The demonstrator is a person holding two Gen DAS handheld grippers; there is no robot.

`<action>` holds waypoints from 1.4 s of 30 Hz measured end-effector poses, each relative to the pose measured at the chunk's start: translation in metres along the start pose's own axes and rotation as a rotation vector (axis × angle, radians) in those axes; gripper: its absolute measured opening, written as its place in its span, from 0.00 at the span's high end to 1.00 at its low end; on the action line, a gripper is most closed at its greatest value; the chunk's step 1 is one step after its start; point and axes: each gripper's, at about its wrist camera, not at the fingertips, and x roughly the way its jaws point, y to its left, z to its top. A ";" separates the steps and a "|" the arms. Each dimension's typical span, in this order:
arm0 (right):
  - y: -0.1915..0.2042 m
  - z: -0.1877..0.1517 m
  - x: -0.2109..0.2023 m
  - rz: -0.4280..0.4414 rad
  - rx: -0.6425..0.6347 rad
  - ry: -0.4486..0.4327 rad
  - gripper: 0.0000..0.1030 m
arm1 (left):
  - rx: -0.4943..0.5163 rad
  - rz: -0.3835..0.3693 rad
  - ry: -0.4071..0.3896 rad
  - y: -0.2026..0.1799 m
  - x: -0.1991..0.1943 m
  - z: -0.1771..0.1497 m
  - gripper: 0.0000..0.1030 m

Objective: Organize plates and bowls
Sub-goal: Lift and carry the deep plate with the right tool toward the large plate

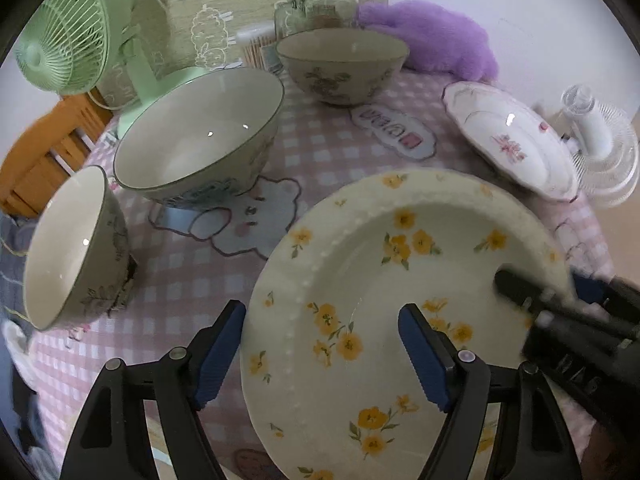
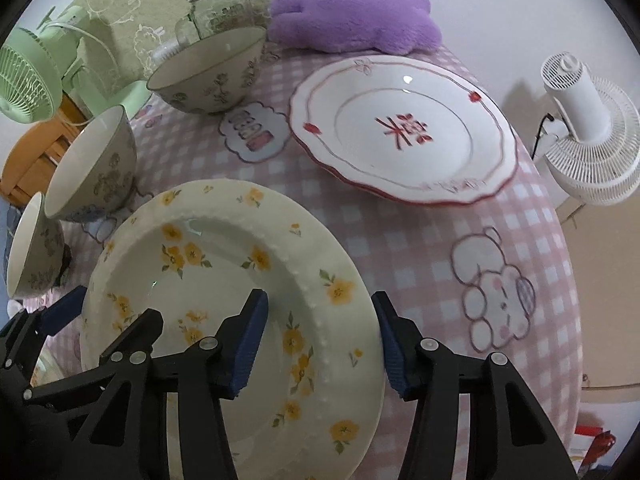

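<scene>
1. The green fan stands at 10 o'clock in the left wrist view, at the bench edge. The bench is covered by a pink checked cloth.
2. Three floral bowls stand upright and apart from one another. The small bowl is at 9 o'clock, the wide bowl at 10 o'clock and the far bowl at 12 o'clock.
3. Behind the far bowl stands a glass jar, and a purple plush toy lies at 1 o'clock.
4. The left hand-held gripper is spread. Its jaws stand astride the left rim of the yellow-flowered plate, one pad outside the edge and one over the well. I see neither pad pressing.
5. The yellow-flowered plate lies on the near part of the bench, right of the small and wide bowls. It fills 5 o'clock in the left view and 7 o'clock in the right view.
6. The right hand-held gripper is also spread, more narrowly, astride the plate's right rim. The outer pad is just beside the edge. The inner pad shows a gap to the beaded ridge, so I record no pinch.
7. The red-trimmed white plate lies flat at 1 o'clock in the right view, apart from the yellow-flowered plate.
8. A white fan stands at 2 o'clock, off the bench edge.
</scene>
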 end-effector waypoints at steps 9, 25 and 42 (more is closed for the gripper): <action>-0.001 -0.005 -0.001 0.003 -0.045 0.034 0.43 | 0.062 -0.005 0.026 -0.003 0.007 -0.003 0.25; 0.007 0.002 0.005 0.009 -0.143 0.059 0.38 | 0.033 -0.063 0.077 0.008 0.017 0.004 0.26; 0.004 0.001 -0.008 0.004 -0.109 0.062 0.38 | 0.028 -0.074 0.080 0.004 0.002 0.002 0.27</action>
